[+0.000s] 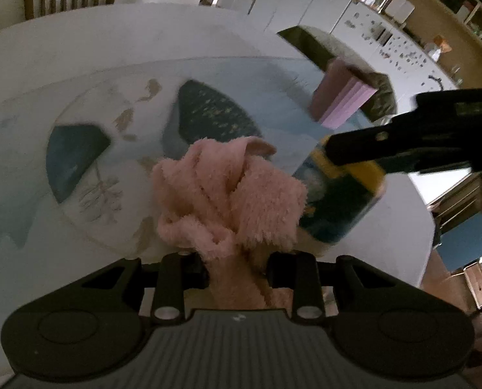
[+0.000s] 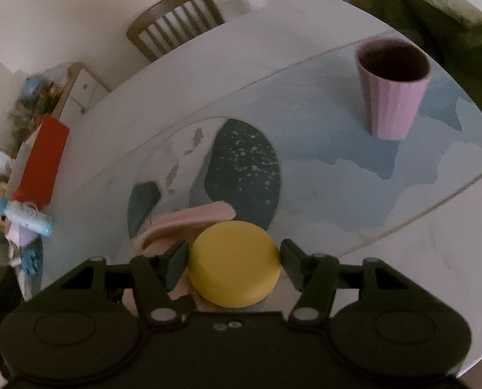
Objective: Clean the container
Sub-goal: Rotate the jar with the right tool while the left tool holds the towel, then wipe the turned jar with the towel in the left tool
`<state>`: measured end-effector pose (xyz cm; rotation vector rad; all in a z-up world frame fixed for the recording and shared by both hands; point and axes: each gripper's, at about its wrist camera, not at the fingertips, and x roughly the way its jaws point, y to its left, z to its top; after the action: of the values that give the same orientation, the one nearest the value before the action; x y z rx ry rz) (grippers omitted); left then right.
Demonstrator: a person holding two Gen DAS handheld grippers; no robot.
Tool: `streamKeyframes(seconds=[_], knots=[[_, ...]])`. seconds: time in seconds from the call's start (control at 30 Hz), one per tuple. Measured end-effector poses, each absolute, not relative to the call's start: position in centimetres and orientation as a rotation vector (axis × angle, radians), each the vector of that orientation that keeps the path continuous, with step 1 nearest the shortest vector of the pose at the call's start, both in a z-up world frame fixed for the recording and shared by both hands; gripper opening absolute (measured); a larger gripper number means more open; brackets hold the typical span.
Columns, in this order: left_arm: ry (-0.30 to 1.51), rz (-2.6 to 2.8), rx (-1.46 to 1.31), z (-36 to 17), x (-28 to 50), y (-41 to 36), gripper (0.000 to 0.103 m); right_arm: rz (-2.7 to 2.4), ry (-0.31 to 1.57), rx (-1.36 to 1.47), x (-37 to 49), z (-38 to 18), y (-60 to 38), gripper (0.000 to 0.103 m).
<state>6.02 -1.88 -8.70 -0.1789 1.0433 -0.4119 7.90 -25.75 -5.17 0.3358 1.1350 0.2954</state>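
Observation:
My left gripper (image 1: 237, 267) is shut on a fluffy pink cloth (image 1: 228, 194), which bunches up in front of its fingers. The cloth touches the left side of a container (image 1: 335, 204) with a yellow lid and a blue label. My right gripper (image 1: 351, 152) reaches in from the right and clamps the container near its lid. In the right wrist view the yellow lid (image 2: 234, 265) sits between the fingers of the right gripper (image 2: 234, 257), and the pink cloth (image 2: 189, 220) shows just beyond it. The container's body is hidden there.
Everything hangs over a pale blue placemat (image 2: 338, 175) with dark patches on a white round table (image 2: 435, 243). A ribbed pink cup (image 2: 393, 90) stands upright at the far right. A red box (image 2: 43, 162) and a light blue bottle (image 2: 27, 217) lie off the left edge. A wooden chair (image 2: 176, 19) stands behind.

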Motion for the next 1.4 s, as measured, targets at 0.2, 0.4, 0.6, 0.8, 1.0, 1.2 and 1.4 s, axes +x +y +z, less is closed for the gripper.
streamKeyframes(seconds=[0.2,0.4,0.6,0.8,1.0,1.2,1.4], knots=[[1.078,-0.44,-0.123,-10.6,6.4,-1.5,0.029,0.405,1.095,0.177,7.4,-4.5,-23.7,0.062],[1.065,-0.468,-0.108,-9.2,6.3,-0.7,0.03,0.537,1.038,-0.004,5.8,-3.8,-22.2,0.062],[1.008,-0.501,-0.104,-6.0,5.8,1.1,0.03,0.672,0.937,-0.212,3.1,-3.5,-20.8,0.062],[0.925,-0.587,-0.085,-1.2,5.1,1.8,0.029,0.722,0.881,-0.323,1.7,-3.4,-19.7,0.061],[0.863,-0.675,-0.138,2.1,5.5,0.7,0.029,0.742,0.838,-0.372,0.9,-3.5,-19.2,0.061],[0.905,-0.752,-0.122,1.2,6.1,-2.6,0.029,0.744,0.825,-0.343,0.7,-3.7,-19.9,0.062],[0.967,-0.715,-0.112,-1.7,7.0,-3.2,0.029,0.762,0.806,-0.34,0.1,-3.9,-20.5,0.062]])
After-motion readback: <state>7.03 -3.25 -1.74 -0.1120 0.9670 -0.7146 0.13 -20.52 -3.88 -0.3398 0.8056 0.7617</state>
